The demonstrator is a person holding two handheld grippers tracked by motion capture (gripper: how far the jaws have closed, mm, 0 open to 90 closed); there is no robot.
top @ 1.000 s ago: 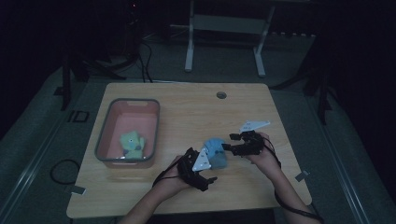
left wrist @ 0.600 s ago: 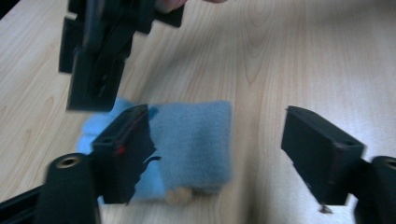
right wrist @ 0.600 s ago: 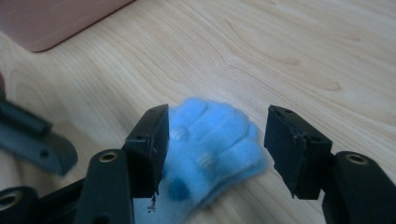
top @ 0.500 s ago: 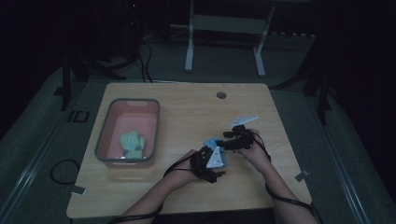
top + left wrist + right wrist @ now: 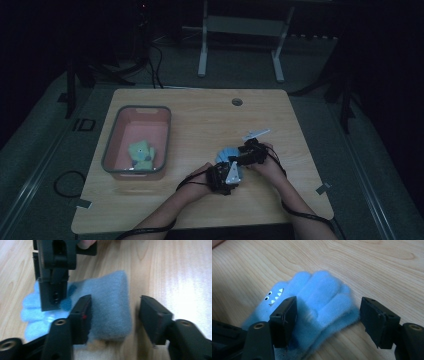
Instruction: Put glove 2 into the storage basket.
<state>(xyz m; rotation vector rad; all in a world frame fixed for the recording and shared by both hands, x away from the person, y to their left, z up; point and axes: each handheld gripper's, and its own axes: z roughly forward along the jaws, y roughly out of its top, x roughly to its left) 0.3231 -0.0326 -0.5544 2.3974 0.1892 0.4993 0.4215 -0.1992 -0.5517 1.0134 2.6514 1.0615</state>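
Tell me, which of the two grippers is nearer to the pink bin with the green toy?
Left. The left gripper sits on the side of the blue glove facing the pink bin; the right gripper is beyond it.

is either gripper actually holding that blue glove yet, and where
Neither pinches it yet. The left gripper has just been closing around the blue glove's cuff end; the right gripper, just opening, straddles its fingers.

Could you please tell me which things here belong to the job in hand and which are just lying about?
In hand:
blue plush toy
left gripper, jaws around the toy's end, just been closing
right gripper, jaws astride the toy, just been opening

Lying about:
pink bin
green toy inside it
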